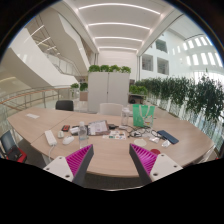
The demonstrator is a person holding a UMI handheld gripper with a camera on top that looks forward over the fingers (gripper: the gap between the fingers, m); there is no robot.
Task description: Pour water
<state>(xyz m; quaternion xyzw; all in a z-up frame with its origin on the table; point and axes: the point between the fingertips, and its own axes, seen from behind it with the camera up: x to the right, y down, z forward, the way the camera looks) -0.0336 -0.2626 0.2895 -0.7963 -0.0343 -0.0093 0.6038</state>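
Fingers of the gripper (112,149) are standing spread wide at the bottom centre of the frame, their magenta pads (80,159) facing each other across an open gap. Nothing is sitting between them; only the bare near edge of the wooden table (115,160) is showing in that gap.

The long oval table is stretching across the middle of the frame, and the things on it are all lying beyond the fingertips, well apart from them. A green translucent vessel (143,114) is standing upright right of centre, on the far side of the tabletop; it is looking like the likeliest thing for the pouring, though whether it is holding water cannot be told. Left of centre, a small clear container (82,130) is standing beside some papers (98,128); it is too small to tell more. A white flat object (50,137) is lying further left, and a dark flat object (167,137) is lying toward the right end of the table.

A black chair (64,104) is standing behind the table at centre left. A white cabinet (108,88) topped with green plants is rising at centre frame behind the table, and a row of leafy plants (192,97) is lining the right side under a bright atrium ceiling.
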